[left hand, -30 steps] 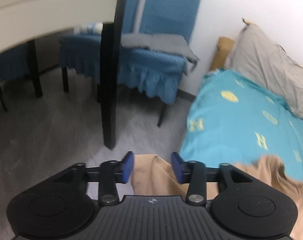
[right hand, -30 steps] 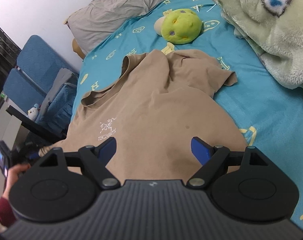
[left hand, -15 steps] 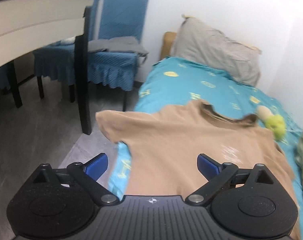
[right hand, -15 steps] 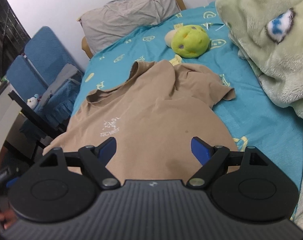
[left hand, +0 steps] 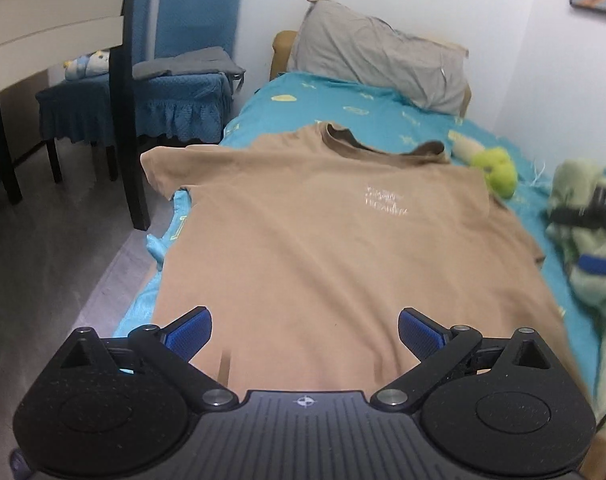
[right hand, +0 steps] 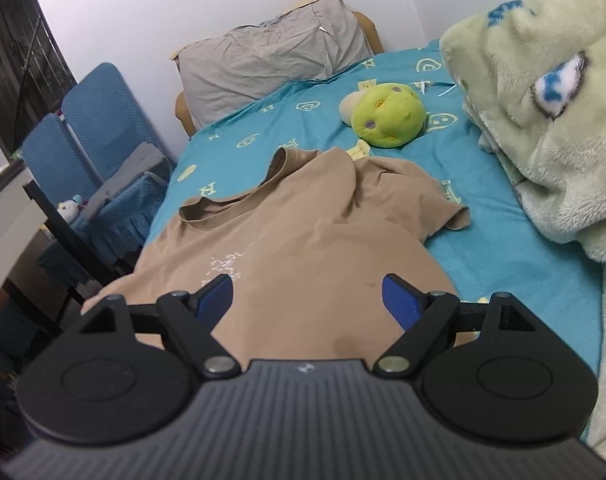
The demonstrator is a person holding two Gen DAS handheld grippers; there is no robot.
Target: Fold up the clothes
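Across the middle of both wrist views sits the tan T-shirt [left hand: 315, 232], spread front-up on the teal bedsheet [left hand: 343, 108], so that's where the thing to fold is. Its collar points toward the top of the frame, a small pale chest logo [left hand: 385, 202] is readable only as a blur, and one sleeve [left hand: 163, 164] sticks out past the bed edge at center left of the left wrist view. Over in the right wrist view the far sleeve [right hand: 443, 208] is rumpled, with a fold running down from the shoulder.

Left gripper [left hand: 305, 330] hangs over the hem end with jaws spread wide, blue pads well apart, nothing pinched between them. Right gripper [right hand: 309, 298] is also wide, a bit less so, over the lower chest of the shirt, not clamping any cloth; it shows as a dark blur at the right edge of the left wrist view.

Just past the collar lies a lime-green plush toy [right hand: 387, 120]. A pale green fuzzy blanket [right hand: 543, 120] fills the right side. Upper center there's a grey pillow [left hand: 379, 52] against the white wall. Upper left has blue-covered chairs [left hand: 183, 80] with grey cloth on one seat, plus a white table [left hand: 43, 20] with black legs.
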